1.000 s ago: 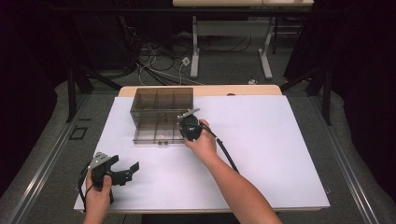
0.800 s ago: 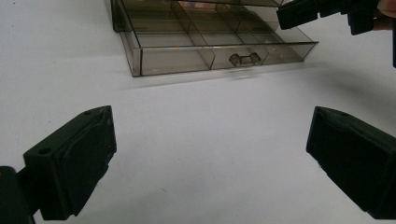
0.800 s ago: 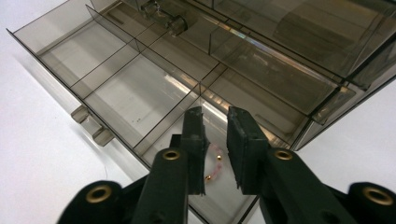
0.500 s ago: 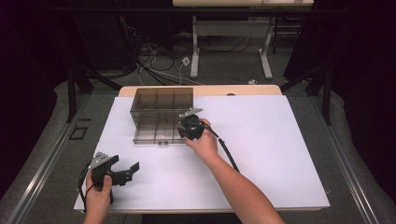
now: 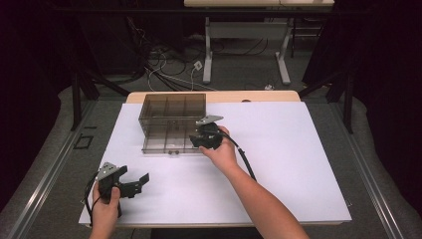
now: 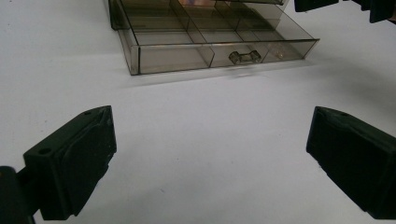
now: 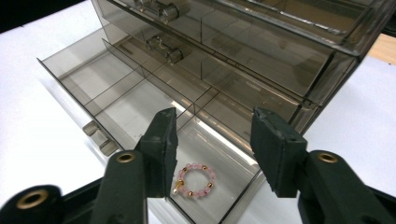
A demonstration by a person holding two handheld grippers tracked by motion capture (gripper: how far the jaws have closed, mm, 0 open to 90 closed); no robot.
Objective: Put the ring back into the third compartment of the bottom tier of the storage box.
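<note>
Pink bead ring (image 7: 194, 180) lies in the drawer's (image 7: 84, 69) end compartment; right gripper (image 7: 212, 151) fingers, just opening, apart above it, could snag the drawer wall withdrawing.

The smoked-plastic drawer cabinet (image 5: 171, 112) is occupying the table's (image 5: 298, 164) far-left area, its open bottom drawer (image 5: 166, 144) projecting toward the person. White tabletop right of it and in front of the drawer is lying unobstructed for passage.

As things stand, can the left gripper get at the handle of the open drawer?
Probably yes. The left gripper is open, and bare white table lies between it and the handle; the right gripper is off to one side.
</note>
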